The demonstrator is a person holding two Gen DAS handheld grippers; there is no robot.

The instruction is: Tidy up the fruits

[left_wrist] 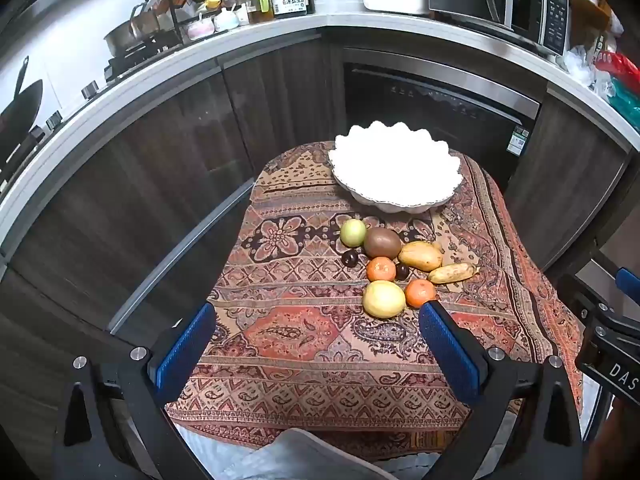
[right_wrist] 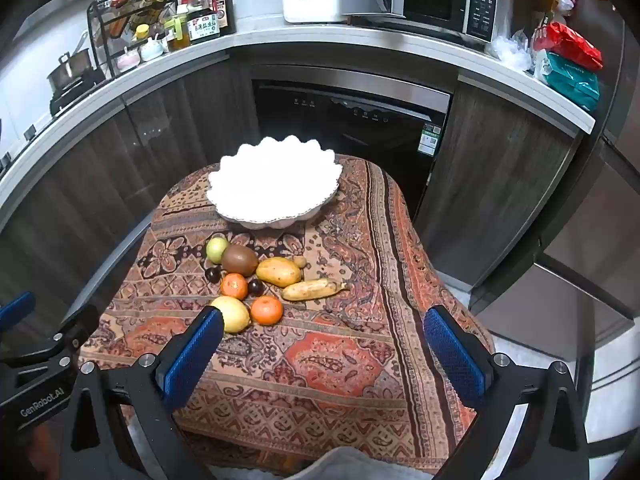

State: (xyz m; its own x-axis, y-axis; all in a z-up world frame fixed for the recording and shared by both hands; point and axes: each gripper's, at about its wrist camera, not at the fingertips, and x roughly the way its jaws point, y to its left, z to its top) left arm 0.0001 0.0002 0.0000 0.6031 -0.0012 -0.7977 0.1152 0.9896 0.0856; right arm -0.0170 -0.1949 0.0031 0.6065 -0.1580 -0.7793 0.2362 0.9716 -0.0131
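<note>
Fruits: loose cluster on table [left_wrist: 280, 360], ahead of both claws, none yet in scalloped white bowl [left_wrist: 396, 168] beyond.

Left claw [left_wrist: 318, 350] spread, empty. Right claw [right_wrist: 324, 354] spread, empty.

Yellow lemon-like fruit [left_wrist: 383, 299] nearest left claw, ahead-right: likely firm, smooth, rolls; grip across middle.

Tangerines [right_wrist: 267, 310]: soft, gentle squeeze.

Bruised banana [right_wrist: 312, 290]: likely mushy, hold mid-length.

Cloth patterned, likely grippy.
</note>
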